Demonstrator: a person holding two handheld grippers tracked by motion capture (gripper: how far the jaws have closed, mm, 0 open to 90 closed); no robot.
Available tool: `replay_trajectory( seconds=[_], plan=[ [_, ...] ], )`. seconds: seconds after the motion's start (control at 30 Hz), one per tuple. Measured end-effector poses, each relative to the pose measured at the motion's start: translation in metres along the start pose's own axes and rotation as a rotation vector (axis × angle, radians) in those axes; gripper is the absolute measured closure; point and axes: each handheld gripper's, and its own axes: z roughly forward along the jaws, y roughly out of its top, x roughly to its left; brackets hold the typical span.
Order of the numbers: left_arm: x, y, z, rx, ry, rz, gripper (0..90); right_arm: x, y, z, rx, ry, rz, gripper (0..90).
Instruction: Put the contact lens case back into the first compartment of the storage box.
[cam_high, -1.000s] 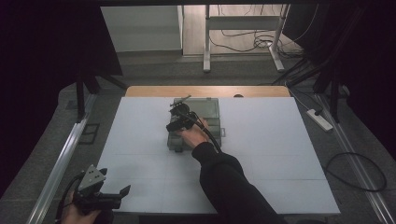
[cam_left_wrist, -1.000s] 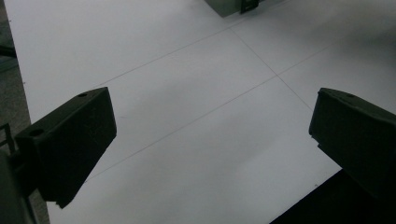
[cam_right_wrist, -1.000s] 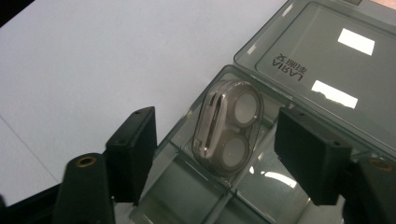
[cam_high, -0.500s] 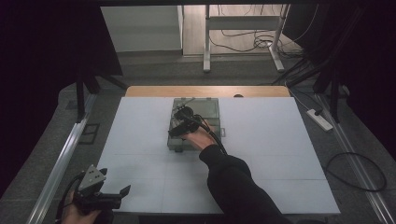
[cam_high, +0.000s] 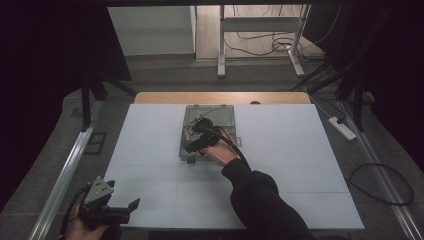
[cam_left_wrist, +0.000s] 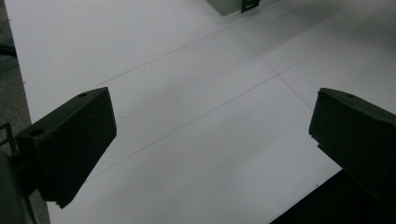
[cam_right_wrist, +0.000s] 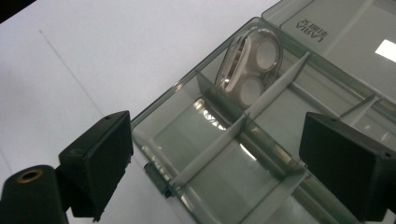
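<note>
At the lower left of the high view, the left gripper rests on the white table, jaws wide and empty. At frame centre, the right gripper, jaws wide and empty, hovers over the clear smoky-grey plastic compartment box; a white-and-silver oval two-disc case stands tilted in a corner compartment.

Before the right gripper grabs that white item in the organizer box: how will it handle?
The white item looks like smooth, glossy hard plastic, so probably stiff and light but slippery between the jaws. It stands tilted on edge against a divider in a corner compartment of the box, so a nudge would likely tip it flat. The rounded outline suggests it could slide or rock rather than sit steady.
</note>
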Motion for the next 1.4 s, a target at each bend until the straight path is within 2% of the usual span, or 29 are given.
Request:
replay_trajectory(
  seconds=[0.33,0.57,0.73,1.13,1.4],
  plan=[
    [0.0,0.0,0.0,0.001,0.002,0.002,0.8,0.003,-0.009,-0.014,0.015,0.032,-0.026,3.2],
    [0.0,0.0,0.0,0.003,0.004,0.002,0.8,0.005,-0.02,-0.025,0.027,0.038,-0.068,0.0],
    [-0.001,0.0,0.0,0.004,0.003,0.001,0.8,0.004,-0.031,-0.034,0.016,0.033,-0.089,0.0],
    [-0.001,0.001,0.001,0.006,0.004,0.002,0.9,0.002,-0.05,-0.053,-0.025,0.05,-0.099,0.0],
    [-0.001,0.001,0.001,0.007,0.006,0.003,0.9,0.002,-0.063,-0.063,-0.027,0.045,-0.109,0.0]
  ],
)
